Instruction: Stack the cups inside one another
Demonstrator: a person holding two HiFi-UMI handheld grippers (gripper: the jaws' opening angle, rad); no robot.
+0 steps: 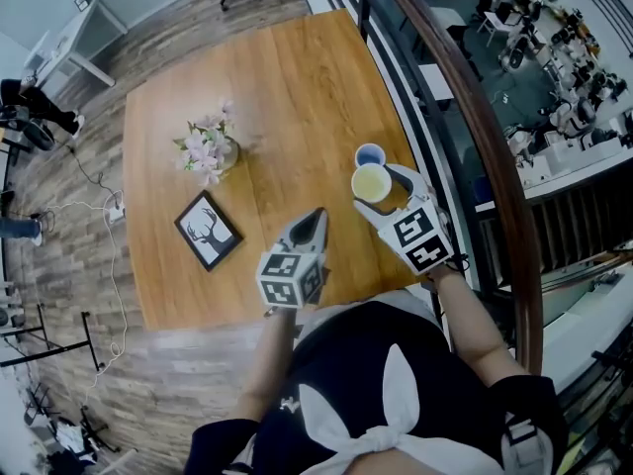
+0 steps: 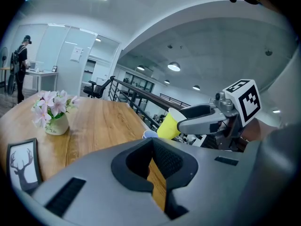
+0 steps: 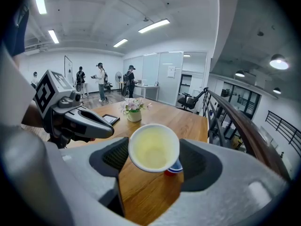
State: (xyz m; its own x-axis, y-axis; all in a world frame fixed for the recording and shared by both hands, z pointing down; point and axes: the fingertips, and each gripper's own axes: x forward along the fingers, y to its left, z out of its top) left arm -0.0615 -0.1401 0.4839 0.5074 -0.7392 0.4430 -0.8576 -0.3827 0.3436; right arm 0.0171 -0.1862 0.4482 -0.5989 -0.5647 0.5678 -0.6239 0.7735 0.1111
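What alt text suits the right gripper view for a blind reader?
Two grey jaws clamp a yellow cup, its empty mouth facing the camera; a blue cup on the wooden table peeks out behind it. The left gripper hovers at left; a flower pot stands beyond.

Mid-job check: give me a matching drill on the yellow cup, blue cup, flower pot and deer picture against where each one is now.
Things:
1. yellow cup
2. blue cup
3. flower pot
4. deer picture

Places:
A. lying flat on the table
B. upright on the table near the railing side
C. tilted between the right gripper jaws
D. standing mid-table with pink blooms

Pairs: 1-C, 2-B, 3-D, 4-A
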